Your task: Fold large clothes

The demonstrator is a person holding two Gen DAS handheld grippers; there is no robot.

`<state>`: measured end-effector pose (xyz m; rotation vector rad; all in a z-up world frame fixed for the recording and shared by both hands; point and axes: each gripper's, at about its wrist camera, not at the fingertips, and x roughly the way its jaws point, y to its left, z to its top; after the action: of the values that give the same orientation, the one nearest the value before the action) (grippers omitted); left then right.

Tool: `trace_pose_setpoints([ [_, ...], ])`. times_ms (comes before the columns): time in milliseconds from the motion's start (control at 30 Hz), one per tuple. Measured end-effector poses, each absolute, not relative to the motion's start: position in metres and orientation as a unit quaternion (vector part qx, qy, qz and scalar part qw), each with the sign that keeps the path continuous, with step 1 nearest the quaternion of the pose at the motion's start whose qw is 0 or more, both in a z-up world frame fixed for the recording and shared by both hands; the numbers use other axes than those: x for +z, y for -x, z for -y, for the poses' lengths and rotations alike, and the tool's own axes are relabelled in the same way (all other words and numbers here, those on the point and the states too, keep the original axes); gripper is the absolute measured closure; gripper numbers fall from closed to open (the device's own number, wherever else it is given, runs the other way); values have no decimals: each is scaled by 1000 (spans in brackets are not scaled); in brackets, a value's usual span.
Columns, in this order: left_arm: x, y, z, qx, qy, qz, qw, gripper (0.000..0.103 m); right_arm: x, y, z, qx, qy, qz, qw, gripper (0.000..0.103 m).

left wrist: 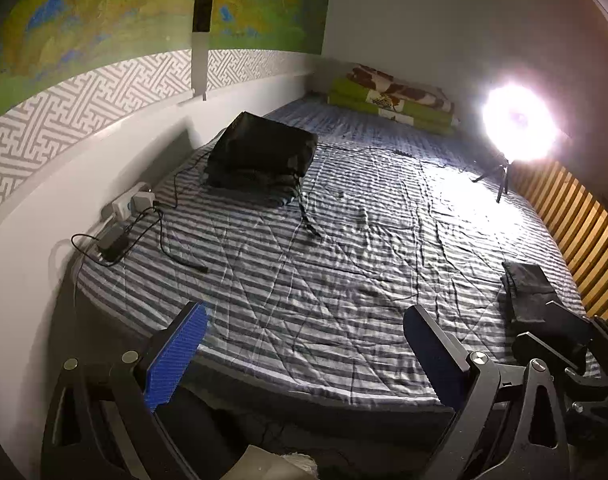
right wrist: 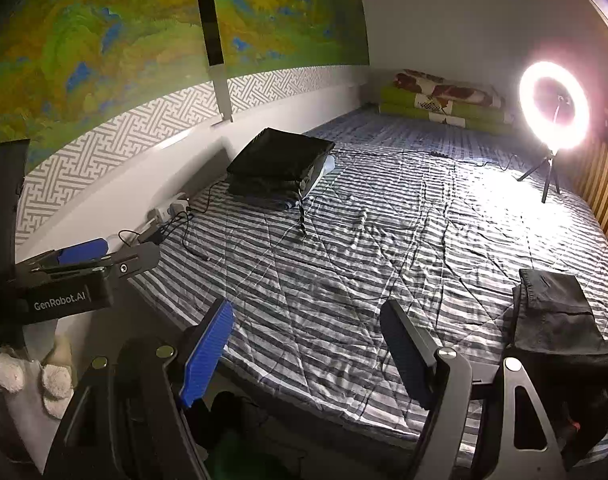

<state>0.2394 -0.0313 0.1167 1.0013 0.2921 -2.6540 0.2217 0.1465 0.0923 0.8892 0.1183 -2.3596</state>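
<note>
A wide bed under a grey-and-white striped quilted cover (left wrist: 343,248) fills a room whose left wall carries a green and yellow landscape mural (left wrist: 104,20) above a white fretwork band.

In the left wrist view, the left tongs (left wrist: 304,344) stand spread over the near edge of the bed with only bare cover between the blue-padded fingers (left wrist: 176,356). A folded black garment stack (left wrist: 264,156) lies far back near the left wall. A white power strip with black chargers and cables (left wrist: 132,208) sits along the left edge. A dark folded cloth (left wrist: 531,292) rests at the right near corner, by the wooden slatted side panel (left wrist: 583,236). A glaring ring lamp on a small tripod (left wrist: 519,124) stands at the far right. The middle of the cover lies open.

In the right wrist view, the right tongs (right wrist: 307,352) are likewise spread, holding nothing. The dark folded cloth (right wrist: 555,320) lies just beside the right finger. Folded green and brown bedding (right wrist: 443,100) lines the far end.
</note>
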Motion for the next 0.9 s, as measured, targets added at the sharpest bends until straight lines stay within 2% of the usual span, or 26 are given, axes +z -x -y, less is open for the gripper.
trace_pose_setpoints([
  [900, 112, -238, 26, -919, -354, -96, 145, 3, 79, -217, -156, -890, -350, -27, 290, 30],
])
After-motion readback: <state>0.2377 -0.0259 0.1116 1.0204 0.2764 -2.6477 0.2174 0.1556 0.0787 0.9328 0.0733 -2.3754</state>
